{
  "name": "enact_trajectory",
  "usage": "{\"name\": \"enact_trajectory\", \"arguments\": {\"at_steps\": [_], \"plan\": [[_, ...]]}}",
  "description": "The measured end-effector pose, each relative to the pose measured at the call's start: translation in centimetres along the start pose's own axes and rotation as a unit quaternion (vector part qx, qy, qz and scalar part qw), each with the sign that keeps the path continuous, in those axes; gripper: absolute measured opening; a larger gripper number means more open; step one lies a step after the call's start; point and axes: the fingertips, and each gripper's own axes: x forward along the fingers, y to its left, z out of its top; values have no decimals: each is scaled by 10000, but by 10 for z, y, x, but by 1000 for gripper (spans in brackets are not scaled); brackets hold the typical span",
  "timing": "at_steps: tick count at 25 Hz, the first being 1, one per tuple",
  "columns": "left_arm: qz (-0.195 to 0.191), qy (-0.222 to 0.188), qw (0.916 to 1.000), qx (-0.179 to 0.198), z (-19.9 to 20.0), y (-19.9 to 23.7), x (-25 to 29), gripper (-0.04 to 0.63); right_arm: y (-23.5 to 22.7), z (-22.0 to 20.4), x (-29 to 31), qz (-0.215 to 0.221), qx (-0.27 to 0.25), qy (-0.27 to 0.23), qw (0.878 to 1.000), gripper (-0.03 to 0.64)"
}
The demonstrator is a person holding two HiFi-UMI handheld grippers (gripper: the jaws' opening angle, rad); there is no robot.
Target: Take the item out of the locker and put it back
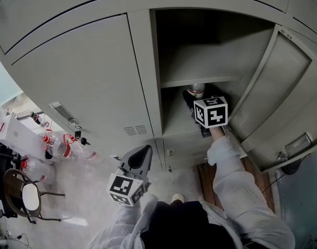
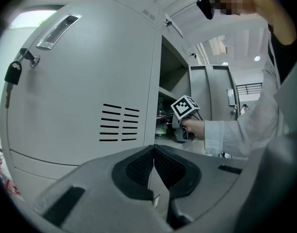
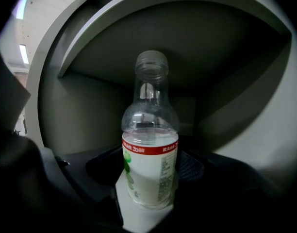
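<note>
**Right tongs clamping the bottle inside the open locker**

At the far left of the head view, a dark chair point(image 1: 24, 196) and a cluster of red-capped plastic bottles point(image 1: 57, 147) are sitting on the floor. The closed locker door point(image 1: 81, 71) is filling the upper left. In the left gripper view a padlock point(image 2: 13, 73) is hanging at that door's upper left corner.

Low and left of centre, the left gripper point(image 1: 143, 153) is hanging in open air before the lockers, its pads pressing together with nothing between them.

Right of centre, the right gripper point(image 3: 148, 166) is reaching into the open compartment under the shelf point(image 1: 200, 81). Its pads are pressing on both sides of the bottle point(image 3: 149, 149), at a middling width. The bottle, clear with a red-banded white label, is standing upright. At the far right, the open door point(image 1: 283, 102) is swinging outward.
</note>
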Motion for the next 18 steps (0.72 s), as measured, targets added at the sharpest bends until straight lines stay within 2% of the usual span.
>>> {"name": "enact_trajectory", "arguments": {"at_steps": [8,18], "plan": [[-120,-27,9999,4,0,-3,-6,8,13,-5,-11,359,412,567,9969,307],[-343,28,9994,53,11,5,-18,8,26,-7,-26,478,222,1352,9894,307]]}}
